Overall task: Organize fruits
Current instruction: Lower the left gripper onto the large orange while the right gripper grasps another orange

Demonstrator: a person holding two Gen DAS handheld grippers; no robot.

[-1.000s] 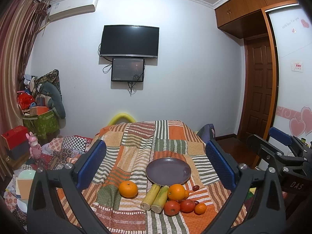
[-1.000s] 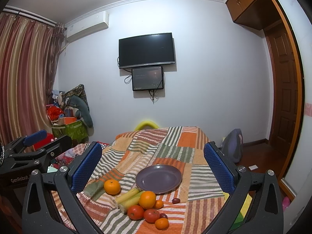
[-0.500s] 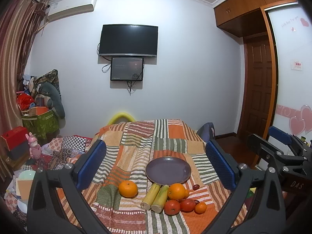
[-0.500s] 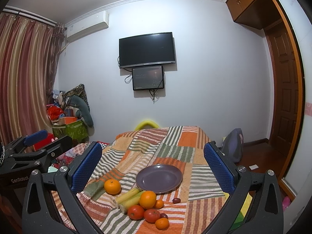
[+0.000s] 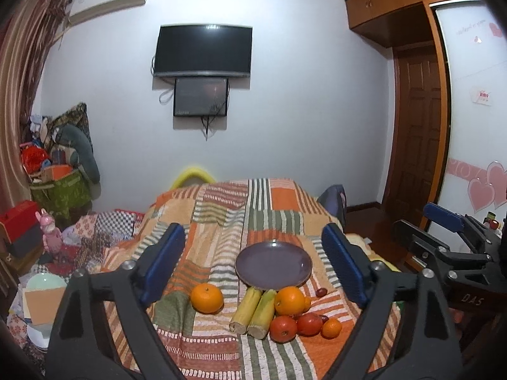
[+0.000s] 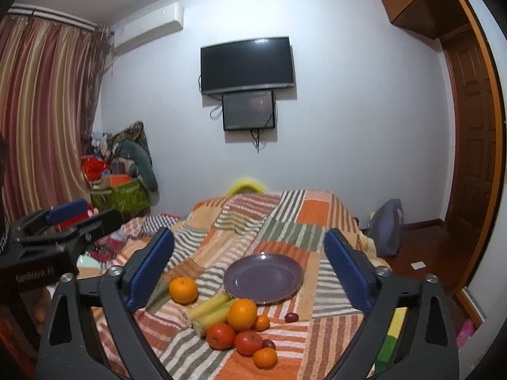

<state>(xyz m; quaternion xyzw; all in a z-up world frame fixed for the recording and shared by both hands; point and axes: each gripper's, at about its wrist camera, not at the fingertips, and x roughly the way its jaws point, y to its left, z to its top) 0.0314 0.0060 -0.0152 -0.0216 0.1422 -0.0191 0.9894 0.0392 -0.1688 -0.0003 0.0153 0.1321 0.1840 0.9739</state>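
We were at the start: nothing lifted, the purple plate (image 5: 274, 264) bare on the striped bedspread (image 5: 272, 199). Our left gripper (image 5: 253, 267) hung short of the plate, jaws spread but closing on nothing. Left of the plate lay a lone orange (image 5: 206, 297); in front of it two corn pieces (image 5: 253, 308), another orange (image 5: 290, 300), two tomatoes (image 5: 296, 326) and small mandarins. Our right gripper (image 6: 250, 267) likewise was closing, empty. Next, we judged, one gripper must reach down and straddle a single fruit, likely the lone orange.
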